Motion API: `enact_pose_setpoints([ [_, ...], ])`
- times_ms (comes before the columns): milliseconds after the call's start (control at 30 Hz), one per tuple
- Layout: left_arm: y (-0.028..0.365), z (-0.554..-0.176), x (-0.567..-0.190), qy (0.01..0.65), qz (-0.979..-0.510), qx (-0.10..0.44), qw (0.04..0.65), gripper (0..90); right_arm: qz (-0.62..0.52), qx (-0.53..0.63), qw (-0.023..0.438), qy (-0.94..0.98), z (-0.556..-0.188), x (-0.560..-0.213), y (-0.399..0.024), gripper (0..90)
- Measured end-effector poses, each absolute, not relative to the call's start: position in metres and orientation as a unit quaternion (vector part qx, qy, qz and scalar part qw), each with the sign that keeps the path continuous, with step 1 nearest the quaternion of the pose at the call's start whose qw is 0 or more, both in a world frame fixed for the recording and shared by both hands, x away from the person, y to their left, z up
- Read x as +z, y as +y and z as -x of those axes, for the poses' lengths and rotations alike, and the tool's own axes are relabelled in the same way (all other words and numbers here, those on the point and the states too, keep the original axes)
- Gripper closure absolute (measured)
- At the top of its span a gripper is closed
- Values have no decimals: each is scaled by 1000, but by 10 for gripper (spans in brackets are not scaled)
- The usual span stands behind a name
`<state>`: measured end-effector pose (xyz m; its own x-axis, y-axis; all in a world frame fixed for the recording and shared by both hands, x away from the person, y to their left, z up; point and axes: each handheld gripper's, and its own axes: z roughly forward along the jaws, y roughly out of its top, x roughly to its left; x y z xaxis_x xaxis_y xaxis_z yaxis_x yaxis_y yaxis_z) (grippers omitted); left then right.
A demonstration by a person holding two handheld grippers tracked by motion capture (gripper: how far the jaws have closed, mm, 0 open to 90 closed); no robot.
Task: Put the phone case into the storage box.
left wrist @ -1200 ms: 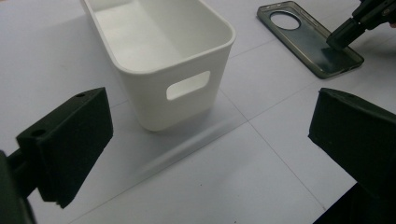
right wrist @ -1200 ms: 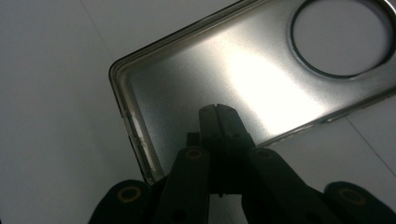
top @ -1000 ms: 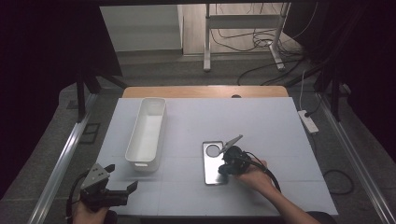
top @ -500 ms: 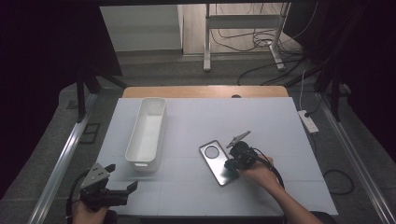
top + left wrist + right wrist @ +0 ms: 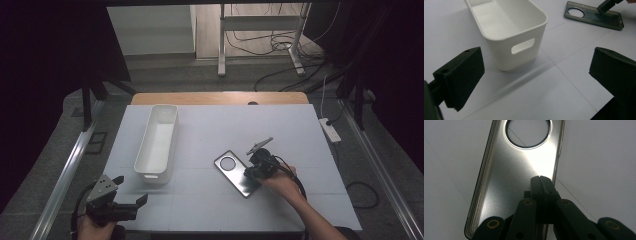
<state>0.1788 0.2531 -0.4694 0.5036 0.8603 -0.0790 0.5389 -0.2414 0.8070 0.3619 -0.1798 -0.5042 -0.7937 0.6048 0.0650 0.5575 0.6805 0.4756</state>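
A dark, glossy phone case (image 5: 235, 172) (image 5: 519, 175) with a round camera hole lies flat and slanted on the white table, right of centre. My right gripper (image 5: 248, 175) (image 5: 540, 178) is shut, its tips set down on the case's inner face close to one long edge. Whether the rim is pinched I cannot tell. The left gripper view shows the case (image 5: 594, 17) far off with the right gripper (image 5: 606, 5) on it. My left gripper (image 5: 131, 190) (image 5: 536, 75) hangs open over the front left corner, holding nothing.
A long white bin (image 5: 157, 142) (image 5: 544, 17) with a handle slot stands empty left of the case, just beyond my left gripper. A power strip (image 5: 329, 129) lies off the table's right edge. The wooden back edge (image 5: 220, 97) bounds the far side.
The right hand has shifted right, and the case has swung with it from upright to slanted, its hole end pointing up-left. The left gripper has stayed put.
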Motion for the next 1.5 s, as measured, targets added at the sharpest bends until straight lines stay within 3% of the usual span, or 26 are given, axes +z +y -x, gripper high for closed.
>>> enact_pose_setpoints([
  [67,253,-179,-469,459,-763,195,411,5,-314,242,47,917,-361,-504,-180,890],
  [367,253,-179,-469,458,-763,195,413,6,-307,268,59,911,-354,-486,-180,699],
  [833,253,-179,-469,457,-763,195,413,6,-348,287,77,889,-359,-475,-201,228],
  [1067,253,-178,-469,456,-764,195,412,6,-364,278,89,884,-361,-477,-205,62],
  [1267,253,-179,-469,456,-765,195,411,7,-360,262,82,891,-361,-483,-200,50],
  [1367,253,-179,-469,456,-765,195,412,7,-355,249,78,898,-360,-486,-196,128],
  [1500,253,-179,-469,456,-765,194,411,7,-341,235,69,907,-360,-492,-193,336],
])
